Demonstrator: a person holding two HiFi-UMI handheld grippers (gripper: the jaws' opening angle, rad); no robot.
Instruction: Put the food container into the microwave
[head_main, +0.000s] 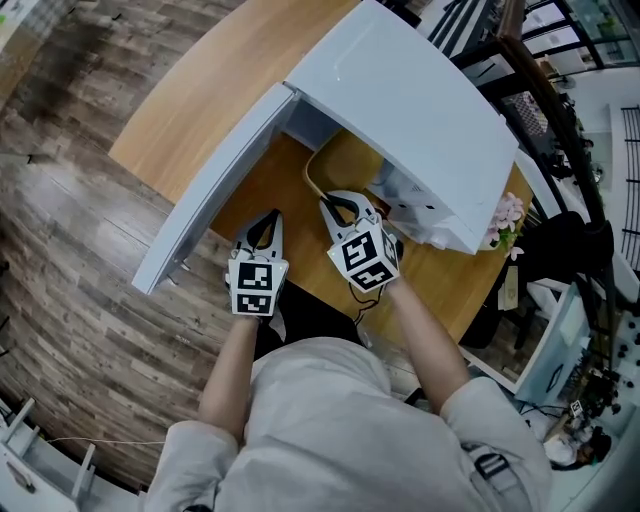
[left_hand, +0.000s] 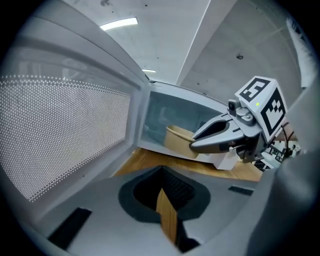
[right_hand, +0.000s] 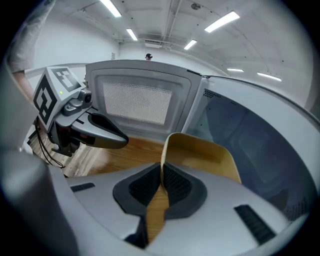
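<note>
A tan food container (head_main: 350, 160) is at the mouth of the white microwave (head_main: 410, 100), partly under its top. My right gripper (head_main: 340, 205) is shut on the container's near rim; in the right gripper view the thin wall (right_hand: 200, 155) is pinched between the pads (right_hand: 175, 182). The microwave door (head_main: 215, 190) stands swung open to the left. My left gripper (head_main: 268, 222) hovers in front of the door, shut and holding nothing. From the left gripper view the container (left_hand: 179, 141) shows inside the cavity opening, beyond the shut left gripper (left_hand: 161, 187).
The microwave stands on a round wooden table (head_main: 200, 100) over a plank floor. Pink flowers (head_main: 508, 215) sit at the table's right edge. Shelving and cluttered equipment fill the far right. The open door's mesh window (left_hand: 60, 130) is close on the left gripper's left side.
</note>
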